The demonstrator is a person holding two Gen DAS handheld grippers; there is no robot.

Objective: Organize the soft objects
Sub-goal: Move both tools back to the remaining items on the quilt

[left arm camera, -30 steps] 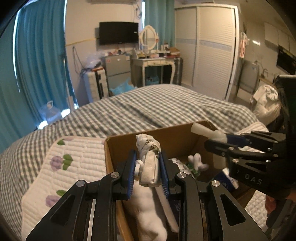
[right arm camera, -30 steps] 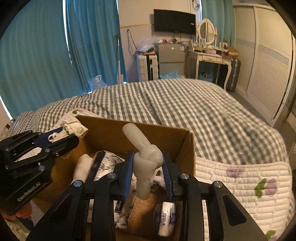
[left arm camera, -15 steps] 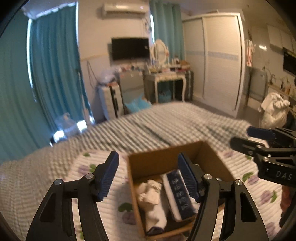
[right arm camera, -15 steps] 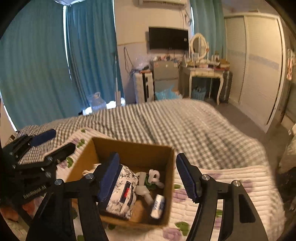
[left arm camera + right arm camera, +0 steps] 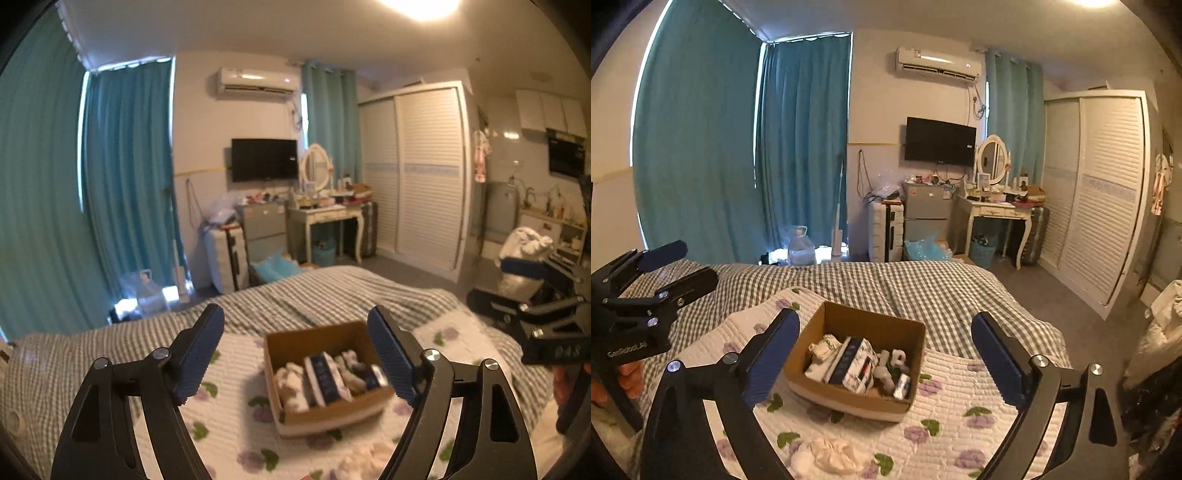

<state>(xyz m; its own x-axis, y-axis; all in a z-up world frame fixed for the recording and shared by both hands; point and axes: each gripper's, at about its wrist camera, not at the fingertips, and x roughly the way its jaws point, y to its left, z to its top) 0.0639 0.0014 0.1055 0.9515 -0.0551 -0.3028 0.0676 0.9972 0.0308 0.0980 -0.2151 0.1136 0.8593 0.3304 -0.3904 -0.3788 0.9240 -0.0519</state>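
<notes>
Both the left gripper (image 5: 295, 349) and right gripper (image 5: 882, 358) have released their knotted socks into the brown cardboard box (image 5: 855, 360) on the quilted bed, jaws now spread wide above it, leaving one crumpled cream sock (image 5: 831, 456) outside.

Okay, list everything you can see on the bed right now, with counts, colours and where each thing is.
cardboard box: one, brown, open, on the floral quilt
rolled soft items: several, white and dark-banded, inside the box
crumpled cloth: one, cream, on the quilt in front of the box
floral quilt: one, white with purple flowers, over the checked bedcover
checked bedcover: one, grey-white
left gripper: black, blue pads, open, empty
right gripper: black, blue pads, open, empty
</notes>
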